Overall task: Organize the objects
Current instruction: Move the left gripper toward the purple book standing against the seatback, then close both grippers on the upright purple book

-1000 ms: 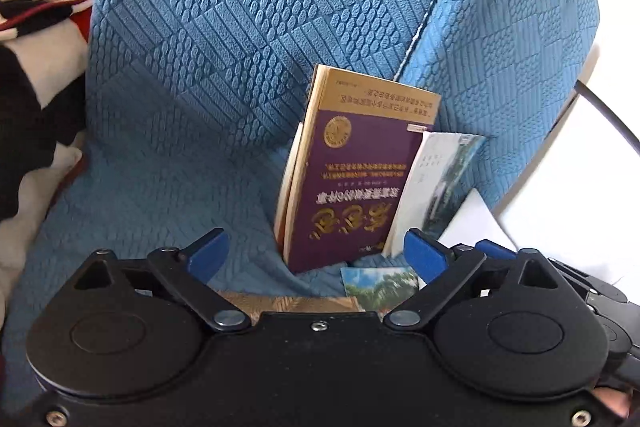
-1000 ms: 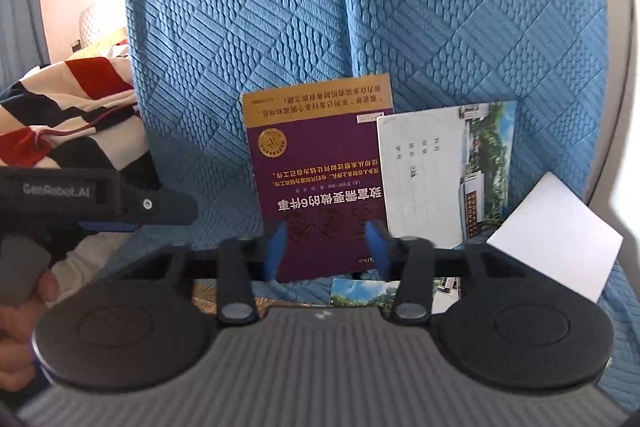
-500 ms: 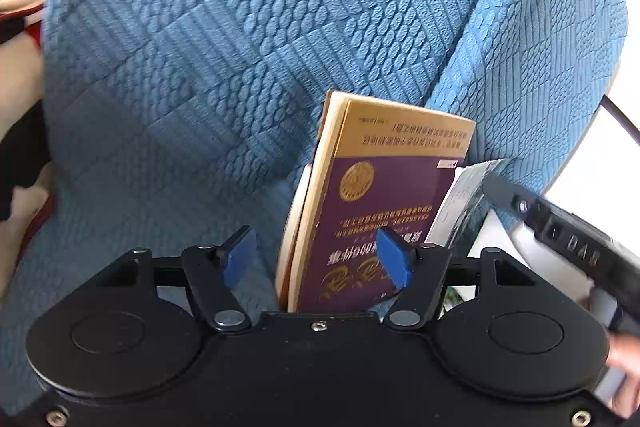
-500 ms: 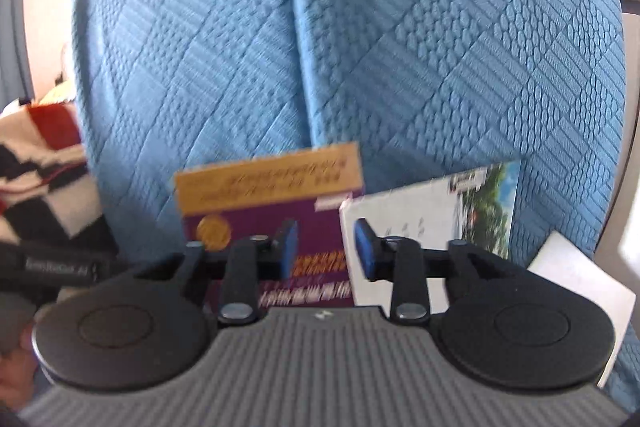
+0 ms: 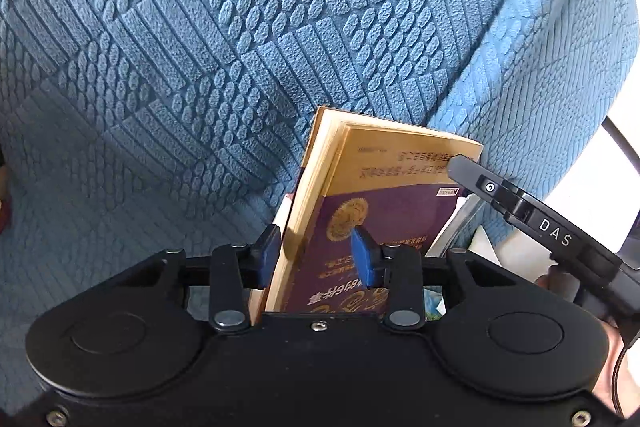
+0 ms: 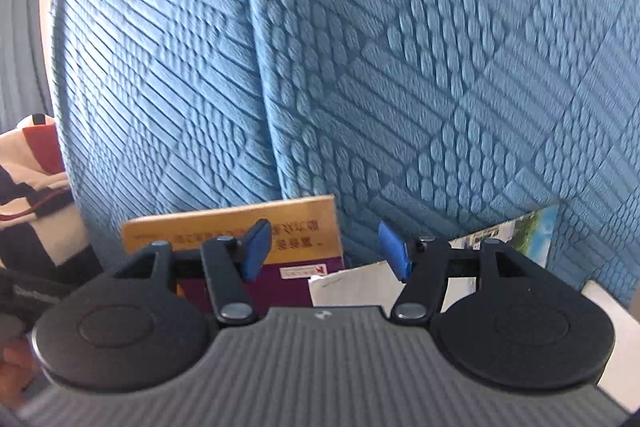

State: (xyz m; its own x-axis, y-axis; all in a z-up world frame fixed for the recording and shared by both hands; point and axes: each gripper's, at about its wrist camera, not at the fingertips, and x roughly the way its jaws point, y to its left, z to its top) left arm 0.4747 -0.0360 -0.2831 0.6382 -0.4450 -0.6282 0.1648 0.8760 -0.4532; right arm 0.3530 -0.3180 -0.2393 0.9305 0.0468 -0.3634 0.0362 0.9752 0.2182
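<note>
Two grippers crowd one purple book [image 5: 384,211] leaning upright on the blue textured cover [image 5: 200,47]. Left gripper [image 5: 316,255] jaws are closing with the book's edge between them, pads not quite pressing. Right gripper [image 6: 326,251] jaws are opening, nothing held; a white booklet [image 6: 352,287] sits just past them, beside the book.

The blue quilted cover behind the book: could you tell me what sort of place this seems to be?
Probably a room in a home, perhaps a living room or bedroom. The blue quilted cover drapes a chair or sofa; a purple-and-gold book leans against it, and a striped blanket lies beside it.
</note>
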